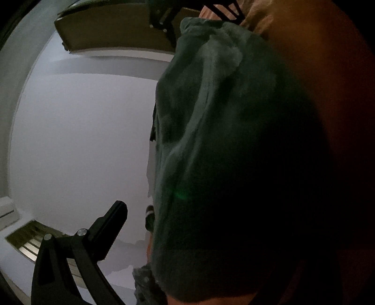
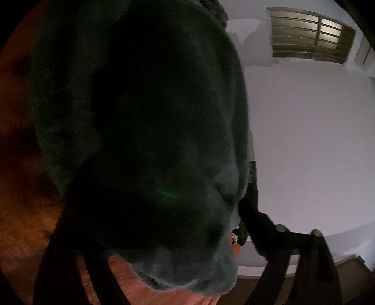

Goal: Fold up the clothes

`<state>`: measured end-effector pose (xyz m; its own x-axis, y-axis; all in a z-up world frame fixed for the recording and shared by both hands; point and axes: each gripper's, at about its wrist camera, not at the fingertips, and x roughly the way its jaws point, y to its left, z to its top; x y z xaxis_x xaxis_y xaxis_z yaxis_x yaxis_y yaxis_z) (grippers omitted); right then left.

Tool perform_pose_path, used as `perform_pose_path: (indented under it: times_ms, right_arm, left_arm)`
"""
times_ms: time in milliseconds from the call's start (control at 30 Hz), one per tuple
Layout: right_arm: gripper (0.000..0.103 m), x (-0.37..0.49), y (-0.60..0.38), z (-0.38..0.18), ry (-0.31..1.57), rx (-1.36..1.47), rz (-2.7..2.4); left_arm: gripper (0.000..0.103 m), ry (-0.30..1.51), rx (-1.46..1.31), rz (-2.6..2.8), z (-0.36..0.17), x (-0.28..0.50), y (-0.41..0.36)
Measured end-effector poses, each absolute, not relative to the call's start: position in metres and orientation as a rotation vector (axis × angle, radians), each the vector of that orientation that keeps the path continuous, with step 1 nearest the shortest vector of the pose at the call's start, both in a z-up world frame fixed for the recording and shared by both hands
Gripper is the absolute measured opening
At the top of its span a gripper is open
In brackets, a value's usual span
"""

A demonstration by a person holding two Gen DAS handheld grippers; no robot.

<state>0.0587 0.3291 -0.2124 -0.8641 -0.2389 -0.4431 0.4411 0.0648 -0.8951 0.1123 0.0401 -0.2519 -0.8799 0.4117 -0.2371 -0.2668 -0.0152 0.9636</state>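
A dark green fleece garment (image 1: 222, 152) hangs bunched in the air and fills most of both views (image 2: 152, 129). In the left wrist view only one finger (image 1: 118, 211) of my left gripper (image 1: 187, 208) shows, with a gap between it and the fleece; the other finger is hidden behind the cloth. My right gripper (image 2: 187, 180) has the bundle between its jaws. Its right finger (image 2: 252, 185) lies against the cloth's edge, while the left finger is lost in the dark underneath. Its black frame also shows at the top of the left wrist view, right gripper (image 1: 194, 18), with the fleece coming out of it.
Orange-brown fabric (image 2: 21, 140) lies close behind the fleece (image 1: 328, 82). A pale wall (image 2: 316, 140) fills the open side. A barred window (image 2: 309, 35) sits high on it. A brown board (image 1: 105, 35) crosses the top of the left wrist view.
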Motion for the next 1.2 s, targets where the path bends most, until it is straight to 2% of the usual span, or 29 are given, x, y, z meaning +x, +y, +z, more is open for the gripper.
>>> perform_pose_path:
  times_ms: [33,100,133,233,367,567,667,700,767,833,900,967,1033,1100,1200]
  right_arm:
    - [0.065,0.059,0.330,-0.213,1.876,0.195,-1.827]
    - [0.053,0.058,0.332,-0.207,1.882,0.185,-1.803]
    - [0.051,0.058,0.333,-0.203,1.880,0.186,-1.793]
    - [0.045,0.052,0.337,-0.177,1.867,0.195,-1.763]
    - [0.040,0.041,0.334,-0.119,1.780,0.317,-1.727]
    - [0.036,0.042,0.321,-0.005,1.591,0.540,-1.542]
    - [0.036,0.042,0.299,0.059,1.405,0.725,-1.403]
    - [0.036,0.027,0.291,0.075,1.329,0.801,-1.356]
    - [0.036,-0.022,0.271,0.088,1.176,0.963,-1.242]
    - [0.038,-0.063,0.242,0.077,1.081,1.055,-1.186]
    - [0.051,-0.122,0.219,0.046,0.979,1.192,-1.180]
    - [0.054,-0.188,0.209,0.018,0.875,1.327,-1.353]
    - [0.054,-0.251,0.205,-0.008,0.742,1.453,-1.534]
    - [0.054,-0.263,0.235,-0.004,0.516,1.475,-1.690]
    - [0.058,-0.249,0.288,0.008,0.167,1.435,-1.835]
  left_arm:
    - [0.099,1.802,0.149,1.937,-0.251,0.113,0.042]
    - [0.060,1.799,0.112,1.887,-0.246,0.113,0.045]
    - [0.045,1.813,0.087,1.861,-0.244,0.114,0.047]
    - [0.042,1.754,0.008,1.861,-0.219,0.119,0.051]
    - [0.036,1.536,-0.200,1.936,-0.153,0.115,0.055]
    - [0.034,1.146,-0.472,1.973,-0.020,0.106,0.041]
    - [0.035,0.844,-0.717,1.917,0.042,0.063,0.017]
    - [0.036,0.770,-0.792,1.903,0.045,0.039,0.008]
    - [0.039,0.645,-0.937,1.871,0.034,-0.011,-0.011]
    - [0.040,0.523,-1.074,1.850,0.017,-0.061,-0.025]
    - [0.048,0.425,-1.227,1.885,-0.020,-0.102,-0.028]
    - [0.053,0.304,-1.397,2.027,-0.059,-0.127,-0.044]
    - [0.053,-0.009,-1.467,2.132,-0.079,-0.136,-0.081]
    - [0.054,-0.372,-1.505,2.205,-0.098,-0.152,-0.119]
    - [0.064,-0.634,-1.460,2.248,-0.105,-0.174,-0.156]
